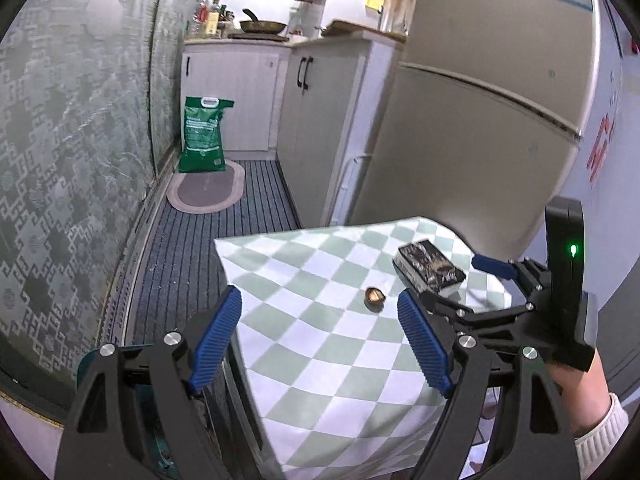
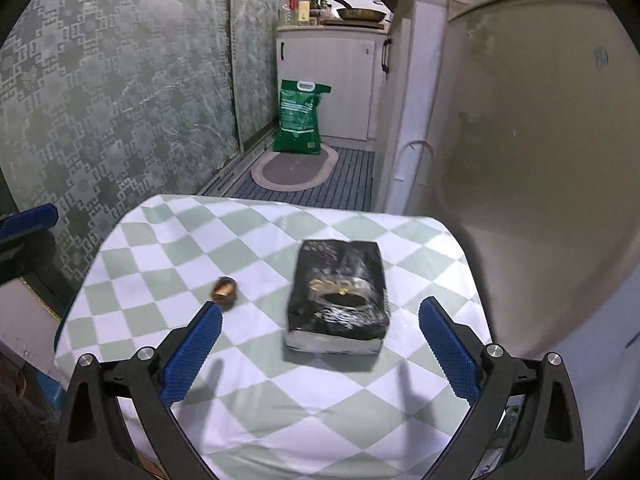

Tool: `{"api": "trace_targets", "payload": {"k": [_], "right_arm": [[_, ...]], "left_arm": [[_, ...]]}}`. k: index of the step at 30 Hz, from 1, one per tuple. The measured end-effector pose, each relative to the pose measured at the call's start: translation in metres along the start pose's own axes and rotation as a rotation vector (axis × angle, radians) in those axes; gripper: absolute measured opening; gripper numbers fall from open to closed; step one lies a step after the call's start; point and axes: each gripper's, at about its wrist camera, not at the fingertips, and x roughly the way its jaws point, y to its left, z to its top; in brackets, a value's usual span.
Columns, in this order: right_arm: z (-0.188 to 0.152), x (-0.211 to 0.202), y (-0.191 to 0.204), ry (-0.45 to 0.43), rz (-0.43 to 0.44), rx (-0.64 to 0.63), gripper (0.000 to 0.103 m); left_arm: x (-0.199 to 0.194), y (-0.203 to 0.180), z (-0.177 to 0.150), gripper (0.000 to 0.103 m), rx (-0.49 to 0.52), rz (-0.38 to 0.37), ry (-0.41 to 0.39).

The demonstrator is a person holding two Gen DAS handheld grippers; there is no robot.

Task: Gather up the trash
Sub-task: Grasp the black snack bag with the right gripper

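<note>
Crumpled brown wrapper and glossy black box on checkered cloth, 2 ribbed-finger grippers wide, empty.

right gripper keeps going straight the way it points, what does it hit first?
Most likely the black tissue pack: it lies dead ahead between the open right gripper fingers, on the checkered tablecloth. The small brown shell sits off to the left, outside that line. Depth is uncertain.

The surface carries a pale green and white diamond check. The tissue pack is black with gold print. The small scrap is brown-gold. The fingers are blue.
</note>
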Motion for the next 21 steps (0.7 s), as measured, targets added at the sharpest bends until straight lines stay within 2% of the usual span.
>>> {"api": "trace_targets", "payload": {"k": [10,12,13,16,19,21], "right_arm": [[0.002,0.021,-0.009,0.013,-0.007,0.032,0.097],[0.001,0.026,-0.009,0.034,-0.037,0.015,0.075],[0.000,0.029,-0.009,0.044,-0.051,0.014,0.070],[-0.001,0.029,-0.011,0.043,-0.056,0.004,0.066],[-0.002,0.026,-0.016,0.036,-0.051,0.009,0.052],[-0.003,0.023,-0.022,0.029,-0.020,0.033,0.051]], "left_arm": [[0.027,-0.013,-0.006,0.083,0.010,-0.039,0.041],[0.029,-0.016,-0.006,0.083,0.020,-0.045,0.046],[0.030,-0.017,-0.007,0.083,0.027,-0.046,0.050],[0.035,-0.019,-0.009,0.083,0.035,-0.052,0.063],[0.042,-0.021,-0.011,0.079,0.032,-0.066,0.081],[0.049,-0.025,-0.013,0.077,0.033,-0.073,0.095]]}}
